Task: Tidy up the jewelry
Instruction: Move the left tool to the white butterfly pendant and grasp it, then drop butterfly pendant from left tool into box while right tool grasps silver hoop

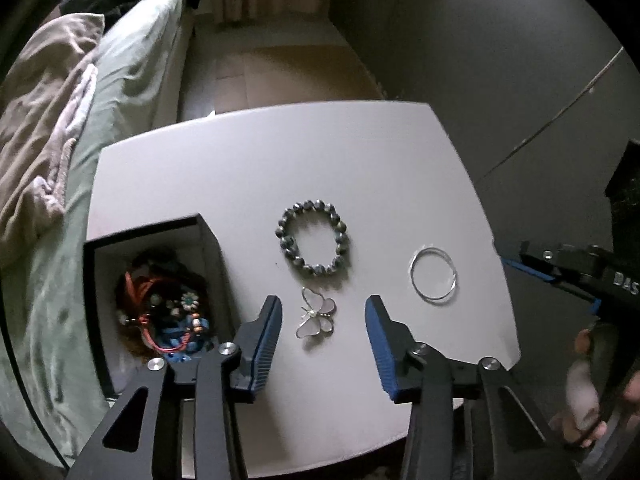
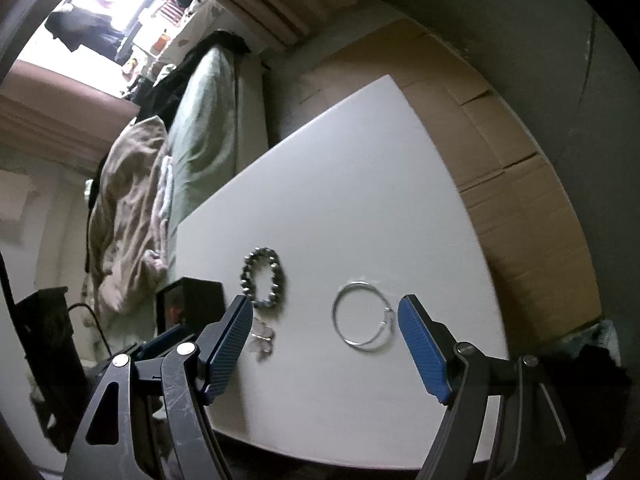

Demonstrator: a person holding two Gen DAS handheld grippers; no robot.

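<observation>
Butterfly brooch (image 1: 316,318) upright, seemingly angled, between left tool (image 1: 324,314) pads

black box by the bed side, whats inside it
Inside the black box lies a tangle of jewelry: orange and red cords, blue beads, a flower piece. What lies beneath the pile is hidden.

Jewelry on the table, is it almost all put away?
Partly. The box already holds a tangle of pieces. Nothing is held: the left gripper hangs open around the butterfly. The bead bracelet and silver rings wait on the table.
</observation>
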